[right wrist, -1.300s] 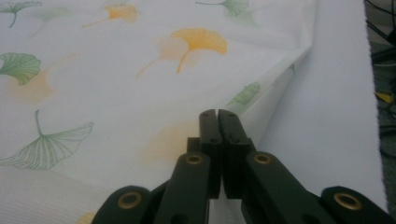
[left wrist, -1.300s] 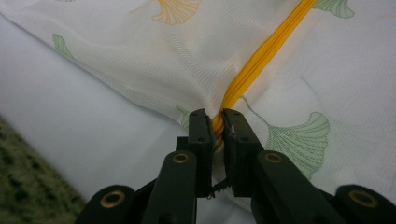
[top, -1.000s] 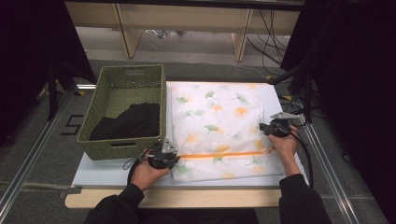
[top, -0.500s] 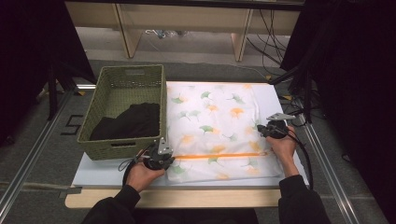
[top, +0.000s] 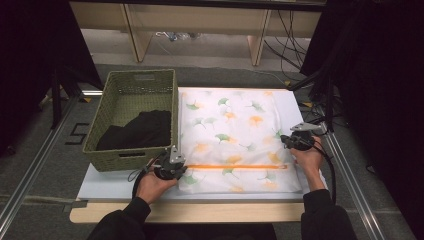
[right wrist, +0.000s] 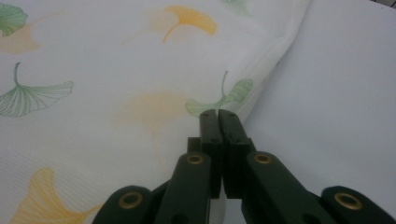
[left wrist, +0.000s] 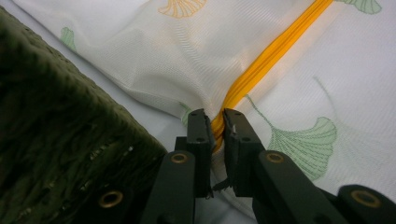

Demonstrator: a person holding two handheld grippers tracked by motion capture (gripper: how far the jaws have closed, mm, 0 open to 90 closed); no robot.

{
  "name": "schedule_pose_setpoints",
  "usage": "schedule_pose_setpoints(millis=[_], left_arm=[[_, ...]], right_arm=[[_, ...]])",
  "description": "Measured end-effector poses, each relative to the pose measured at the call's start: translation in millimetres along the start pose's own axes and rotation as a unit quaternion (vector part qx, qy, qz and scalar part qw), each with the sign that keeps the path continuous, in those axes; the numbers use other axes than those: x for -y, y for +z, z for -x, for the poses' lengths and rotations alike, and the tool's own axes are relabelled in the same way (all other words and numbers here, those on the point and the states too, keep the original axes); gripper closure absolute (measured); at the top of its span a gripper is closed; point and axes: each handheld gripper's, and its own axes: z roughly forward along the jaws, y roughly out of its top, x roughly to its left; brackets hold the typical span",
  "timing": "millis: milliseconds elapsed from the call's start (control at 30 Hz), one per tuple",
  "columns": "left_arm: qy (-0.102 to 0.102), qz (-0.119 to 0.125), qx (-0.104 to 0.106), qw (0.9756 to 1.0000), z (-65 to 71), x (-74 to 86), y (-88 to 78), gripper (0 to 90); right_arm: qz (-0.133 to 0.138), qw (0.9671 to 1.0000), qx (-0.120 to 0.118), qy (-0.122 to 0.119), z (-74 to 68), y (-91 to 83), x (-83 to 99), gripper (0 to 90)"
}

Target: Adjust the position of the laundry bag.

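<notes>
A white mesh bag (top: 230, 130) printed with green and orange leaves lies flat on the white board (top: 125, 182). An orange zipper (top: 235, 166) runs across its near part. My left gripper (top: 183, 167) is at the zipper's left end. In the left gripper view, my left gripper (left wrist: 218, 122) is shut on the zipper (left wrist: 261, 60), with the orange strip pinched between the jaws. My right gripper (top: 285, 140) is at the bag's right edge. In the right gripper view, my right gripper (right wrist: 217, 114) has its jaws pressed together, tips on the edge of the bag (right wrist: 116, 70).
A green woven basket (top: 141, 74) holding black cloth (top: 140, 130) stands left of the bag, close beside my left gripper; its wall (left wrist: 56, 154) rises at the left of the left gripper view. Bare white board (right wrist: 336, 93) lies right of the bag. Cables hang at the far right.
The bag's cloth has shifted a little and lies flatter, with the zipper straighter. Both hands have stayed almost where they were.
</notes>
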Motion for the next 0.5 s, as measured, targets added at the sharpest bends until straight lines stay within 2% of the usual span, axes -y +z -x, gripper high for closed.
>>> schedule_pose_setpoints(millis=[33, 67, 133, 200, 300, 333, 367, 400, 433, 467, 500], left_arm=[[0.000, 0.000, 0.000, 1.0000, -0.1, -0.3, 0.7, 81.2], [-0.003, -0.002, 0.003, 1.0000, 0.4, -0.2, 1.6, 81.2], [-0.004, -0.002, 0.001, 1.0000, 1.3, 0.2, 2.3, 80.6], [-0.008, -0.006, 0.002, 1.0000, 2.4, 0.2, 2.0, 77.1], [-0.010, -0.010, 0.000, 0.9999, 2.9, 0.2, -3.7, 66.4], [-0.021, -0.011, -0.001, 0.9997, 4.2, 0.1, -6.8, 61.1], [-0.028, -0.005, 0.008, 0.9996, 5.7, -0.2, -9.6, 56.4], [-0.022, -0.005, 0.005, 0.9997, 6.5, -1.3, -13.3, 53.1], [-0.022, -0.001, 0.004, 0.9998, 8.8, -2.8, -16.8, 49.5], [-0.015, 0.002, 0.002, 0.9999, 10.7, -4.7, -20.5, 46.6], [-0.013, 0.006, -0.002, 0.9999, 12.3, -5.8, -22.4, 44.0]], right_arm=[[-0.001, 1.0000, 0.001, 0.008, -1.0, -0.6, 0.5, 90.0], [-0.008, 1.0000, 0.003, 0.003, -0.5, -1.9, 0.9, 90.0], [-0.006, 0.9999, 0.007, 0.010, -2.2, -2.3, 1.5, 90.0], [-0.002, 1.0000, 0.003, -0.003, 0.6, -2.7, 1.5, 90.0], [-0.003, 1.0000, -0.001, 0.004, 2.5, -6.3, 2.7, 79.6], [-0.001, 0.9999, 0.000, 0.013, 2.7, -8.7, 2.9, 75.0], [-0.004, 0.9996, -0.005, 0.026, 3.2, -12.4, 3.1, 70.7], [0.000, 0.9994, -0.001, 0.033, 3.0, -15.8, 4.7, 66.0], [-0.006, 0.9986, 0.001, 0.053, 2.4, -21.8, 5.6, 61.5], [0.000, 0.9988, -0.003, 0.050, 5.0, -26.2, 7.5, 61.0], [-0.005, 0.9977, -0.025, 0.063, 5.5, -32.9, 10.8, 59.7]])
